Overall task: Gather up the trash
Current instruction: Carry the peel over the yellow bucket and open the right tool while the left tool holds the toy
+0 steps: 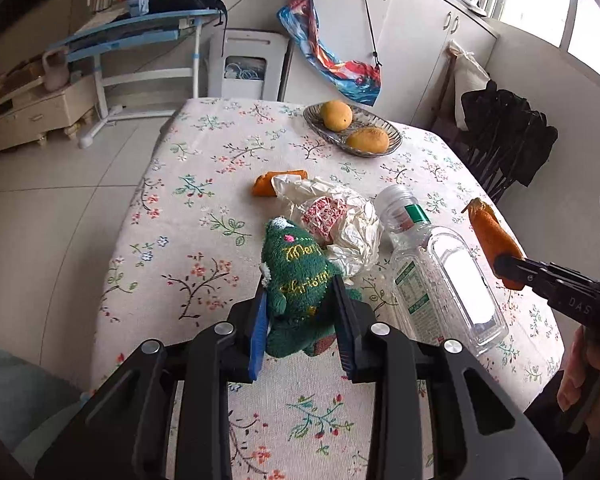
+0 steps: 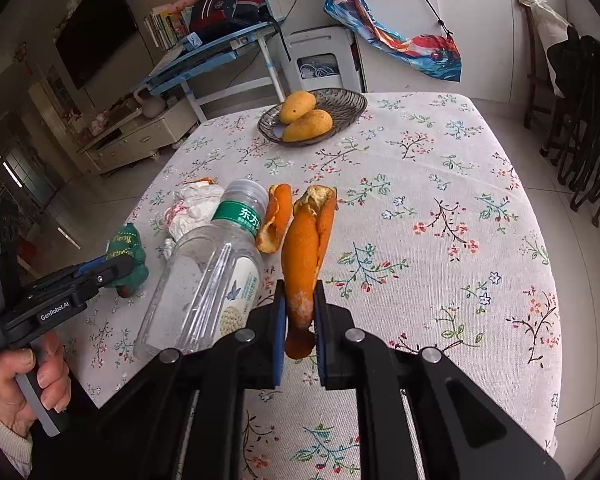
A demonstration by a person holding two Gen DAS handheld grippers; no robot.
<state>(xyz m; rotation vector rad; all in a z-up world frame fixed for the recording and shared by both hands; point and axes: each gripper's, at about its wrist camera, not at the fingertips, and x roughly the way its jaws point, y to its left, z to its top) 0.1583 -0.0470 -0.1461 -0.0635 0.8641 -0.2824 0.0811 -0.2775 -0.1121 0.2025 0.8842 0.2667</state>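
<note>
- Right gripper (image 2: 299, 300) clamped on a long orange peel (image 2: 306, 248), lifted off the table (image 2: 440, 184).
- Empty bottle (image 2: 208, 264) lying beside; second peel (image 2: 274, 220) behind it.
- Left gripper (image 2: 118, 268) pinching a green plush toy (image 2: 128, 246).

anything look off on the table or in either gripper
The left gripper is shut on a green plush Christmas tree toy, which hardly looks like trash. The clear plastic bottle lies tipped on the floral tablecloth.

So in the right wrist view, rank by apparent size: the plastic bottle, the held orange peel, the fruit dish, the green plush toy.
1. plastic bottle
2. held orange peel, though nearness to the camera inflates it
3. fruit dish, though farthest away
4. green plush toy, partly hidden by the left gripper
</note>
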